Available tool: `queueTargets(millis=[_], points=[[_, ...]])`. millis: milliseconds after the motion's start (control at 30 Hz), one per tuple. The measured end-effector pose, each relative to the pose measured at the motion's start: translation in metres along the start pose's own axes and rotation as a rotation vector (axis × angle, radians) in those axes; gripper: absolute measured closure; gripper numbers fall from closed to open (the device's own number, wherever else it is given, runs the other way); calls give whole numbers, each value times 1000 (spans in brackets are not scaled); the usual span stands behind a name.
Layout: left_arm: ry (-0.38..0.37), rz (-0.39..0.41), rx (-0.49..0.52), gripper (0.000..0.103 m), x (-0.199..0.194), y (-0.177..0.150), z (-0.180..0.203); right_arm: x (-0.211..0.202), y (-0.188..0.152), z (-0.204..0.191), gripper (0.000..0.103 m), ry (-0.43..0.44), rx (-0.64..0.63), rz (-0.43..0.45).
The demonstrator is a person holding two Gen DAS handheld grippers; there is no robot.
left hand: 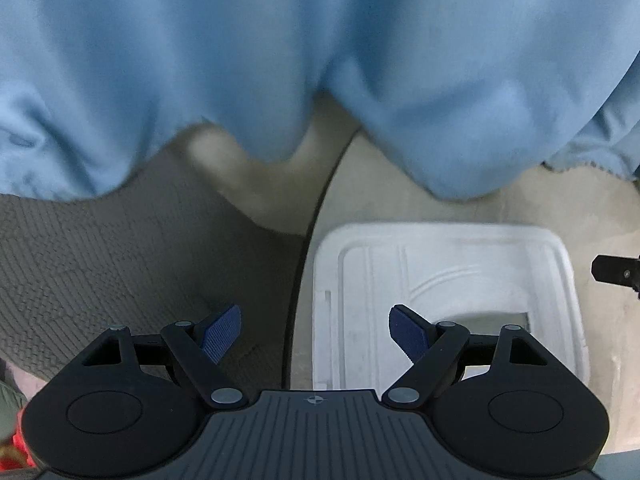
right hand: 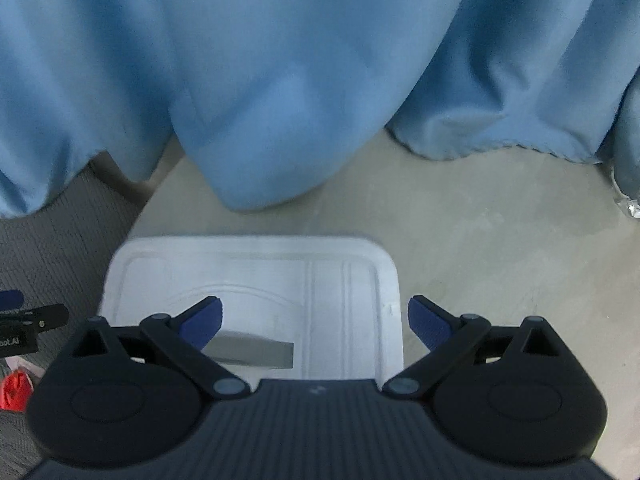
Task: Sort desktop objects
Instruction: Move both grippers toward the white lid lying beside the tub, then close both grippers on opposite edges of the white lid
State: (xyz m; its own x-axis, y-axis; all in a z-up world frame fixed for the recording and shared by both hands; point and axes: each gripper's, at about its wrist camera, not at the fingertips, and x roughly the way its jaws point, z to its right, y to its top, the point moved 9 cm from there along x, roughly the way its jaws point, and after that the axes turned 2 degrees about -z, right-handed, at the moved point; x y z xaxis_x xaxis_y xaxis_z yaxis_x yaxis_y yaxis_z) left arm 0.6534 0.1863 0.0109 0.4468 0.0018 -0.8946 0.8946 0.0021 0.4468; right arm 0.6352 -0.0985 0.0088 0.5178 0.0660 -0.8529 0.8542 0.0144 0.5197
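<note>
- Between my left gripper (left hand: 316,334) blue ribbed pads nothing sits: the jaws stand well apart and empty, with grey woven carpet (left hand: 100,264) under the left pad and a white moulded plastic lid (left hand: 440,272) under the right one.
- Between the pads of my right gripper (right hand: 316,326) it is the same, wide apart and clamped on nothing, touching nothing; they straddle the right part of that white lid (right hand: 256,276) from above.
- Both tools point steeply down, which I judge is simply the way I bring them in over the work area, not a grasp.
- Beyond the tools, the lid has a rectangular slot (right hand: 252,354), so I take it for the bin that sorted things go into; it rests on a pale, smooth floor surface (right hand: 500,240), beside the carpet.
- A light blue cloth drape (left hand: 280,60) hangs behind and fills the upper half of both views.
- Desktop objects to sort are hardly in view: only something red (right hand: 14,392) at the lower-left edge, too cropped to name.
</note>
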Motion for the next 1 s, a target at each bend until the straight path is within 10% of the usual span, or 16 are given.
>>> queueTargets(millis=[1000], points=[[-97,-130,-71,19,91,-31,20,95,-35,12,3,-25,33,-244]])
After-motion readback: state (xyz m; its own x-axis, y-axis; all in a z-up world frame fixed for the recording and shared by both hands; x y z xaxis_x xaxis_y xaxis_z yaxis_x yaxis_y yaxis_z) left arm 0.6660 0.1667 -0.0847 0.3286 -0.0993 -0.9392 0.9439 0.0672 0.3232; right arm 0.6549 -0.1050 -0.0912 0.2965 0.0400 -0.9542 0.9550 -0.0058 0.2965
